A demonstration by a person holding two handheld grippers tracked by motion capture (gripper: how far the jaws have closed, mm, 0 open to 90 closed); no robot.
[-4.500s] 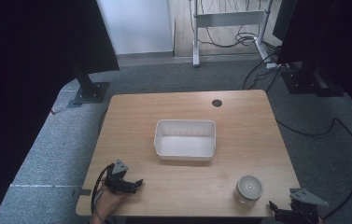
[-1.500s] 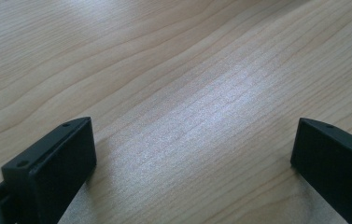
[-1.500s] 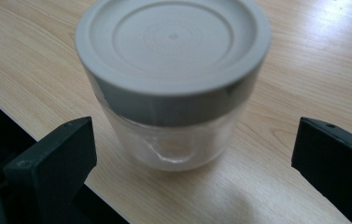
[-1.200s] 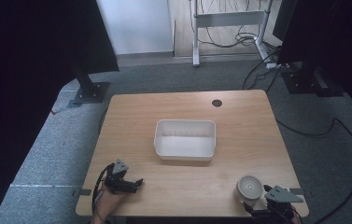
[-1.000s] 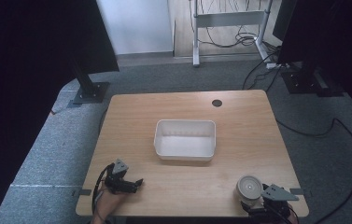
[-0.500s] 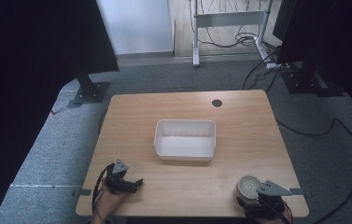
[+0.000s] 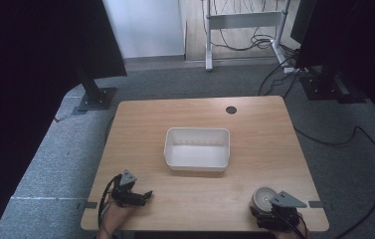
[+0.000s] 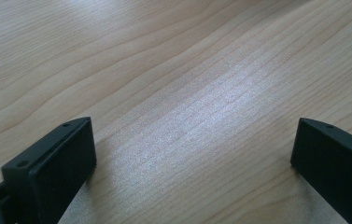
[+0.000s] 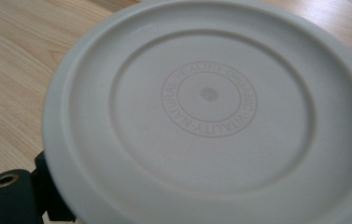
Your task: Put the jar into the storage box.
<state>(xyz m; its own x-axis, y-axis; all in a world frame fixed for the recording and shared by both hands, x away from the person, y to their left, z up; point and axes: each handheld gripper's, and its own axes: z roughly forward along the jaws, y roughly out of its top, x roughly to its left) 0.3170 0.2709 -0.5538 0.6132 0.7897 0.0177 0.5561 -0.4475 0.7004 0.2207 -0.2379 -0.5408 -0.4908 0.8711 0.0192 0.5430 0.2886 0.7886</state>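
High view: a light wooden bench [image 7: 254, 129] is seen with a white rectangular plastic tub [image 7: 197, 148] at its centre and bare wood all around it. The left tongs [image 7: 145, 195] are held near the front left edge. The right tongs [image 7: 260, 211] are set at the front right edge against a round white lidded container [image 7: 262, 197].

Left gripper view: the left tongs [image 8: 192, 161] are spread wide just over bare wood grain.

Right gripper view: the container's lid [image 9: 211, 112] is embossed "NATURAL · HEALTHY · ORGANIC · VITALITY". One black jaw is glimpsed under its rim; whether the right tongs grip it cannot be told.
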